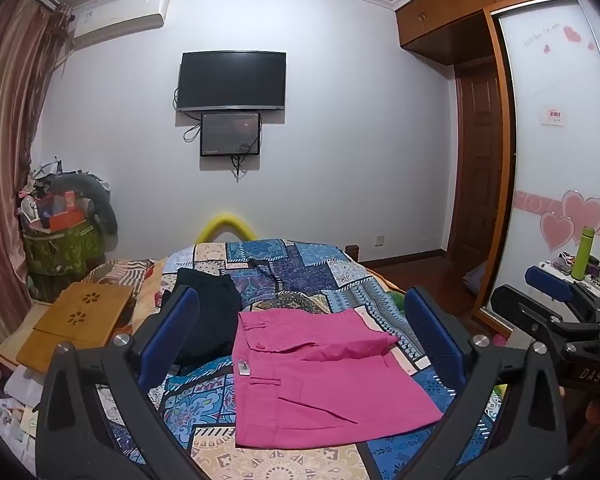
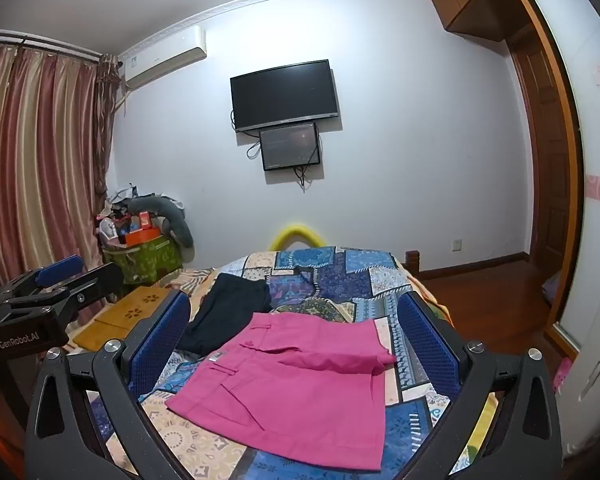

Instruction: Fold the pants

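Pink pants (image 1: pixel 324 372) (image 2: pixel 295 384) lie folded flat on the patchwork bedspread (image 1: pixel 308 272) (image 2: pixel 340 276), waistband to the left, one leg end lapped over the top. Both grippers hover above the near edge of the bed, clear of the cloth. My left gripper (image 1: pixel 304 336) stands wide open with the pants framed between its blue pads (image 1: pixel 436 332). My right gripper (image 2: pixel 295 340) is also wide open and holds nothing. The right gripper (image 1: pixel 560 304) shows at the right edge of the left wrist view; the left gripper (image 2: pixel 47 292) shows at the left edge of the right wrist view.
A folded dark garment (image 1: pixel 211 316) (image 2: pixel 231 312) lies behind the pink pants to the left. Wooden lap trays (image 1: pixel 75 324) (image 2: pixel 131 312) sit left of the bed. A cluttered green basket (image 1: pixel 59 244) stands by the curtain. A wardrobe with sliding door (image 1: pixel 556 152) and a green bottle (image 1: pixel 583 252) are right.
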Action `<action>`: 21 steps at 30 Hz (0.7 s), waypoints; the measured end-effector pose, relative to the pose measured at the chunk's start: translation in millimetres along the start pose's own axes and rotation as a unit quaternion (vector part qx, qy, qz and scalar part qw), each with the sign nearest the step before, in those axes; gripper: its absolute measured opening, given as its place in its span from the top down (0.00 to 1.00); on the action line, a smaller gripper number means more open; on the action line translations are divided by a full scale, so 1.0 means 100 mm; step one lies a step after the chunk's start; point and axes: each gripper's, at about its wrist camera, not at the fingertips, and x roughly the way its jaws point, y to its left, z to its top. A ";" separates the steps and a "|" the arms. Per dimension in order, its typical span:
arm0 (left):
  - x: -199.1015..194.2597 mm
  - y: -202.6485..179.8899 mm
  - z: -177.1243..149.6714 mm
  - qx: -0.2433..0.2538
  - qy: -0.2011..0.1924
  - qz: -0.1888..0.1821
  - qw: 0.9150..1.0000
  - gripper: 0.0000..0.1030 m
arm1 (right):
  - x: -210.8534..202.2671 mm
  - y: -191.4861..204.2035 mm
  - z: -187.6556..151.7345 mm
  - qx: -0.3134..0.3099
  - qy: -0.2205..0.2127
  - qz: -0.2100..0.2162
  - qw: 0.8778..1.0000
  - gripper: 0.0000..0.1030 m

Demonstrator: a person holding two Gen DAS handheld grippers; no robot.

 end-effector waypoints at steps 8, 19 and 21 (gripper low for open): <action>0.00 0.00 0.01 -0.001 0.001 -0.001 1.000 0.00 | 0.04 0.01 -0.02 0.000 0.001 -0.001 1.000 0.00; 0.00 -0.01 0.00 0.000 -0.001 0.000 1.000 0.00 | 0.04 0.00 -0.01 -0.001 0.001 -0.001 1.000 0.00; -0.05 -0.03 0.05 0.003 -0.004 -0.001 1.000 0.00 | 0.05 -0.01 -0.01 -0.001 0.000 -0.002 1.000 0.00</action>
